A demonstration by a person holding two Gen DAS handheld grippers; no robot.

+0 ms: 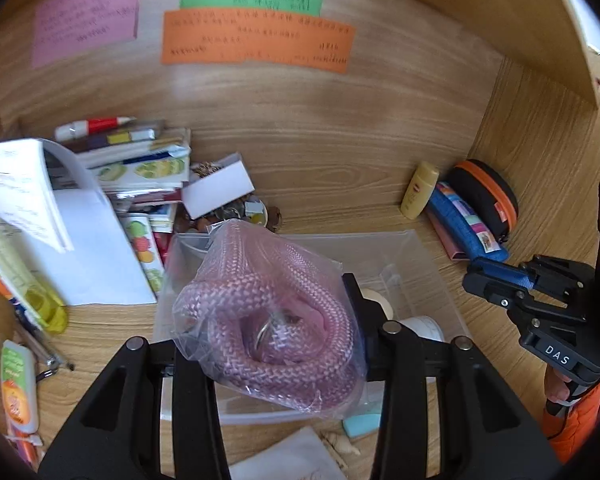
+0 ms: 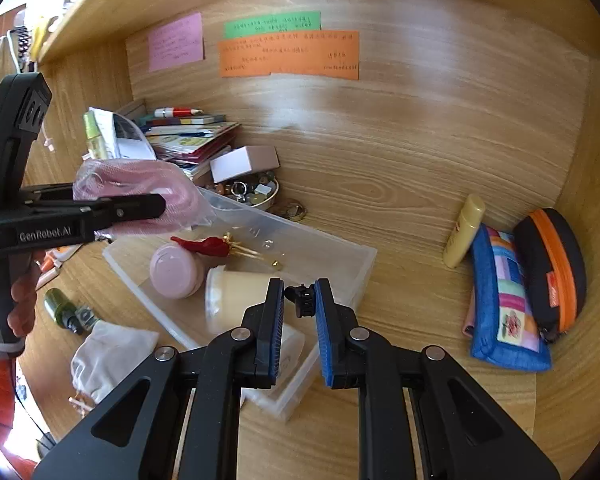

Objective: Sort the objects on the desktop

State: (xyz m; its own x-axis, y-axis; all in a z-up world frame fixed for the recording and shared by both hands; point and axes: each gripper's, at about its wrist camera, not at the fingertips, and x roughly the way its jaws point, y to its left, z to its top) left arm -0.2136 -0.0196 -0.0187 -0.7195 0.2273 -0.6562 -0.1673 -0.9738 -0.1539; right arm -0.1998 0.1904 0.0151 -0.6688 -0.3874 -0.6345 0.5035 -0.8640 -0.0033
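Through your left wrist camera, your left claw is pinching a clear plastic bag of coiled pink rope, lifted above the clear plastic tray on the table; a metal ring shows among the coils. To the left sits a leaning pile of papers and booklets, and at the far right a yellow bottle, a blue patchwork pouch and a black case with orange zip. I judge the bag light, soft and slick: the film can slide over the rope, so hold through the coils, not by loose plastic. Through your right wrist camera, your right claw has its blue pads spread a little, and a small black hair clip sits between the tips; whether the pads touch it I cannot tell. The left claw hangs with the bag at the tray's far-left end. In the tray lie a pink round jar, a cream jar and a red chilli charm. The clip looks rigid and tiny, so grip across its body.
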